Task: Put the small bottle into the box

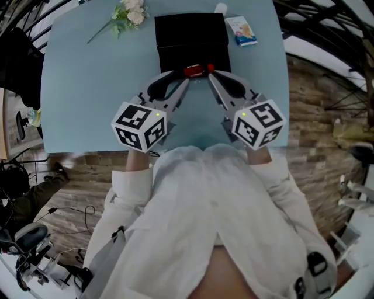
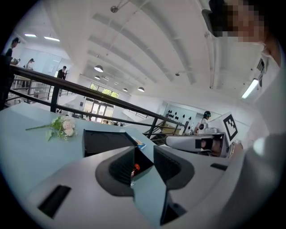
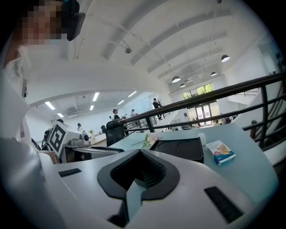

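Observation:
The small red bottle [image 1: 197, 70] lies on its side on the light blue table [image 1: 82, 87], just in front of the black box [image 1: 191, 35]. My left gripper [image 1: 187, 77] reaches in from the left, jaws open, tips at the bottle's left end. In the left gripper view a bit of the red bottle [image 2: 136, 168] shows in the gap between the jaws of the left gripper [image 2: 144, 156]; contact cannot be told. My right gripper [image 1: 210, 75] comes from the right, tips together beside the bottle. The right gripper [image 3: 140, 154] holds nothing, and the box [image 3: 178, 147] lies ahead of it.
A sprig of white flowers [image 1: 130, 14] lies at the table's far left. A small blue-and-white carton [image 1: 241, 30] and a white capped thing [image 1: 220, 8] sit right of the box. The person's white sleeves fill the near side. Railings surround the table.

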Demonstrator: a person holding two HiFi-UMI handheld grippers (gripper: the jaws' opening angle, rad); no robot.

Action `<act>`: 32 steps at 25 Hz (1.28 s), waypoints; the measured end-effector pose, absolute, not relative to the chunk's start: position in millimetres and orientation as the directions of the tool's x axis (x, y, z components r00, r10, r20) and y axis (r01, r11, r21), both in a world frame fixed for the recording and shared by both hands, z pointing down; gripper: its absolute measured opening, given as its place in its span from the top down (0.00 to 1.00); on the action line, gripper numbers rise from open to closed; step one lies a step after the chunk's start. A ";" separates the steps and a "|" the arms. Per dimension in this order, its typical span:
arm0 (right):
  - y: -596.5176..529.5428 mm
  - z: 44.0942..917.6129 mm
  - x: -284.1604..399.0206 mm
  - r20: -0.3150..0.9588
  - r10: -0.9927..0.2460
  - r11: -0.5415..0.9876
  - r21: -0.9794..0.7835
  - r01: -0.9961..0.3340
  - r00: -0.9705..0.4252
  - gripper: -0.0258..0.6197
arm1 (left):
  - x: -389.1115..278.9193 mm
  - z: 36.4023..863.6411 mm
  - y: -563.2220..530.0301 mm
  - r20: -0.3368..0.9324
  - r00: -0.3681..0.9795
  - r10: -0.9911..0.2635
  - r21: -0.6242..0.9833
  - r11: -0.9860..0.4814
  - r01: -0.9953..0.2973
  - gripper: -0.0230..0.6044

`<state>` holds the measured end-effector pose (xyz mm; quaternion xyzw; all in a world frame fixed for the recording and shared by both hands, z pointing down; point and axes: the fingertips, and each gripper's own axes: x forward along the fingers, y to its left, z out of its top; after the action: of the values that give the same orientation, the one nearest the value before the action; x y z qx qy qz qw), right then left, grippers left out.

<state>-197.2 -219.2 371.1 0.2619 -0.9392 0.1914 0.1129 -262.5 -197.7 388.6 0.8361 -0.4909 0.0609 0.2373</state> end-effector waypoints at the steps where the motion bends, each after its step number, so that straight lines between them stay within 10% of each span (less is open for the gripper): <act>1: -216.2 369.8 -198.6 0.313 -0.441 0.798 -0.292 -0.527 -0.841 0.96 | -261.3 389.5 -195.7 0.334 0.512 -0.791 0.347 -0.402 -0.847 0.77; 32: -180.6 422.1 -191.3 0.462 -0.321 0.833 -0.278 -0.478 -0.827 0.96 | -222.2 447.1 -161.0 0.544 0.506 -0.669 0.334 -0.381 -0.862 0.96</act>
<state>-191.3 -180.6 422.1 0.2135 -0.9356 0.1949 0.2025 -222.2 -161.0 447.1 0.8150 -0.4698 0.1619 0.2979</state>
